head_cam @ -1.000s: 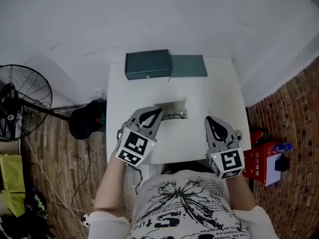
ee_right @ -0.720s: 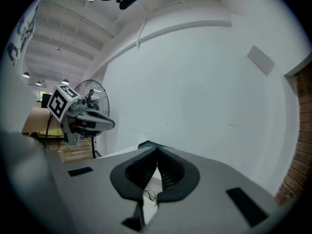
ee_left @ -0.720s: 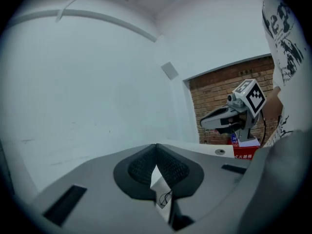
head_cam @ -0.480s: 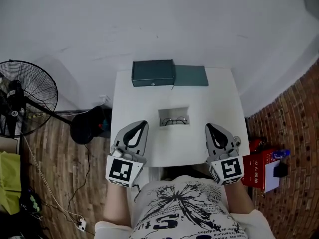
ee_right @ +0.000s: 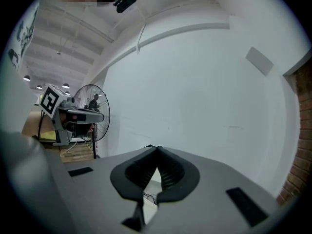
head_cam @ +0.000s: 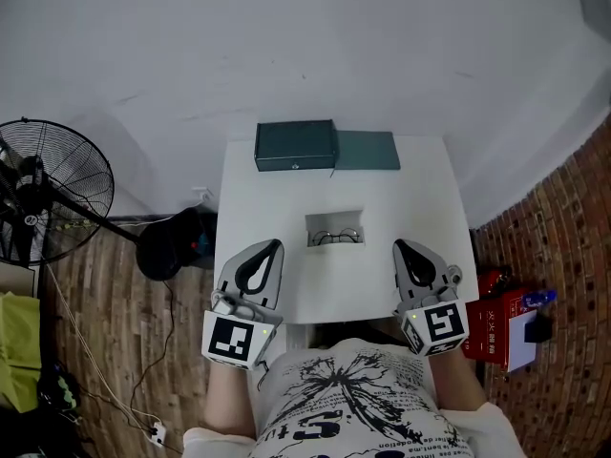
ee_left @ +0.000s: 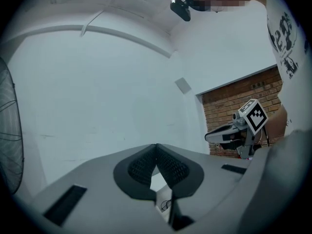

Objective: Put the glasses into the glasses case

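White table (head_cam: 420, 198): bare strips are lying open on both sides of the pale tray (head_cam: 334, 219), which is holding the glasses (head_cam: 335, 238) at mid-table. Left gripper (head_cam: 271, 247) and right gripper (head_cam: 401, 247), jaws together, are hovering over the near edge, flanking the tray and well apart from it. Dark green box (head_cam: 295, 145) and the flat green panel (head_cam: 368, 150) touching it are blocking the far edge. A bare band is running between box and tray. Off-table, a fan (head_cam: 43, 198) is standing left and a red box (head_cam: 496, 308) is crowding the right corner.
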A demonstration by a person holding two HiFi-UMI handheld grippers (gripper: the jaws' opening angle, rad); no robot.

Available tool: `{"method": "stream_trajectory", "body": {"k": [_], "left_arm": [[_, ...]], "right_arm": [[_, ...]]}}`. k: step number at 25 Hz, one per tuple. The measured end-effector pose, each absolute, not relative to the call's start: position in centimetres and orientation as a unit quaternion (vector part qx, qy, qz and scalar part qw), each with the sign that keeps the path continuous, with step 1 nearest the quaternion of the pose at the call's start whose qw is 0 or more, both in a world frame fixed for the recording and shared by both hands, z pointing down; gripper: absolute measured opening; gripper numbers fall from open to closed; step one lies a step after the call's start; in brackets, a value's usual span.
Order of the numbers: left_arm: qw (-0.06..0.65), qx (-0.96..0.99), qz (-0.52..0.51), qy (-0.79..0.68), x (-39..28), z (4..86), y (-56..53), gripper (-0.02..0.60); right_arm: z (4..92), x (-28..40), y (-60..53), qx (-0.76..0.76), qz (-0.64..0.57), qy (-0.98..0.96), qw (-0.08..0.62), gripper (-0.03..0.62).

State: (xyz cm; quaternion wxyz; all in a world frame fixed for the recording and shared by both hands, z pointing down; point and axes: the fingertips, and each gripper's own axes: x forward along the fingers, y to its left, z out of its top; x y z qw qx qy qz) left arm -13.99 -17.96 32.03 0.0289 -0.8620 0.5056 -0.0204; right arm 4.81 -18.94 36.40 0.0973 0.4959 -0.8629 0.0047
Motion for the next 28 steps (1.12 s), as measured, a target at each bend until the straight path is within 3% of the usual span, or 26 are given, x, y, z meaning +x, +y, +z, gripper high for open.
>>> {"method": "stream_trajectory", "body": {"k": [28], "left_arm": [[0.015,-0.858,-0.023,0.512,-12.3,31.9,-20.2,0.014]], "right_arm": [[36.4,6.3,-21.7,0.478,-0.004,-0.873,0.093,0.012]]}}
